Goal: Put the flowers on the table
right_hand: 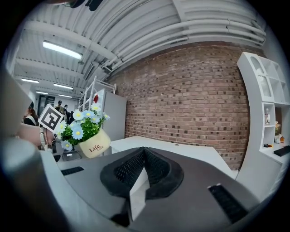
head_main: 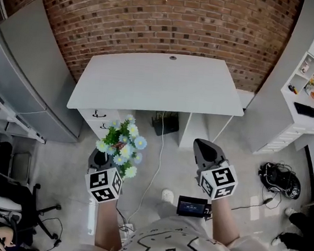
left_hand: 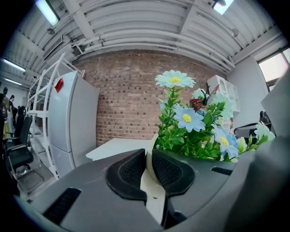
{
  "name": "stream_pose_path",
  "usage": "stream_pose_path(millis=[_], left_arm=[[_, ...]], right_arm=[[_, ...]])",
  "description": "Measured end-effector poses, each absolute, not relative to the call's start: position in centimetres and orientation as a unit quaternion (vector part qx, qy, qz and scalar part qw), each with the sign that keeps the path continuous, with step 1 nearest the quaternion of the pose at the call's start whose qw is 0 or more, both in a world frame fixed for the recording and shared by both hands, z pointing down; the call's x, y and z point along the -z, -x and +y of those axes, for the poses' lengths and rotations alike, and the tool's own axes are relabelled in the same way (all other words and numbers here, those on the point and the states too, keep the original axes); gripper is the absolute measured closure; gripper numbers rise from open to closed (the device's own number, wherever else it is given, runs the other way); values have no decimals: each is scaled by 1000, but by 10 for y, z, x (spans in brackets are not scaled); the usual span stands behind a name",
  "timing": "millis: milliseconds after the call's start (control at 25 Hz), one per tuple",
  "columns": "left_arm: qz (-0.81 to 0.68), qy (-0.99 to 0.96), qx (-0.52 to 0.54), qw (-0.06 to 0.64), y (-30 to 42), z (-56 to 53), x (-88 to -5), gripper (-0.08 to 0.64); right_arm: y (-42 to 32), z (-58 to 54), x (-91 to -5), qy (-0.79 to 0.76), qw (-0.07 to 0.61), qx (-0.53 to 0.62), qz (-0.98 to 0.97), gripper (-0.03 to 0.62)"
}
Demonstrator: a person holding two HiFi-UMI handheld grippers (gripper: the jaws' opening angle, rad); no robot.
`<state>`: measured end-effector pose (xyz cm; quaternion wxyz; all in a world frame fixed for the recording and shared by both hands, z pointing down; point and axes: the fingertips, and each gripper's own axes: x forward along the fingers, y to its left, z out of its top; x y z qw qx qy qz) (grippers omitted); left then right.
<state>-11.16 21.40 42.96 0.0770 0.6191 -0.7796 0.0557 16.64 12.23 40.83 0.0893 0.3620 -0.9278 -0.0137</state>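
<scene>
A bunch of blue and white flowers (head_main: 123, 144) in a cream pot hangs in the air in front of the white table (head_main: 156, 80), over the floor. My left gripper (head_main: 103, 155) is shut on the pot's rim. In the left gripper view the cream pot wall (left_hand: 152, 183) is pinched between the black pads, with the flowers (left_hand: 188, 120) rising just to the right. My right gripper (head_main: 200, 143) is shut on nothing, to the right of the flowers and level with them. From the right gripper view the flower pot (right_hand: 93, 144) shows at the left, tilted, with the table (right_hand: 181, 152) ahead.
A brick wall runs behind the table. A grey fridge (head_main: 24, 71) stands at the left and a white shelf unit (head_main: 310, 82) at the right. White drawers (head_main: 100, 116) sit under the table's left end. An office chair (head_main: 6, 201) and floor cables (head_main: 278, 181) flank me.
</scene>
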Motion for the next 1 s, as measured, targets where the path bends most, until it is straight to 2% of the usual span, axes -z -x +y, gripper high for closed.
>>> stream_pose_path(millis=[480,1000], left_arm=[[-794,-598,-55,93,107,101,-425,508],[-799,-591,-64,89,115,48,-423,508]], right_arm=[[-172,0,-410,-340,95,-5,-936,577],[-165,-56,-416,-337,85,-15,-937,576]])
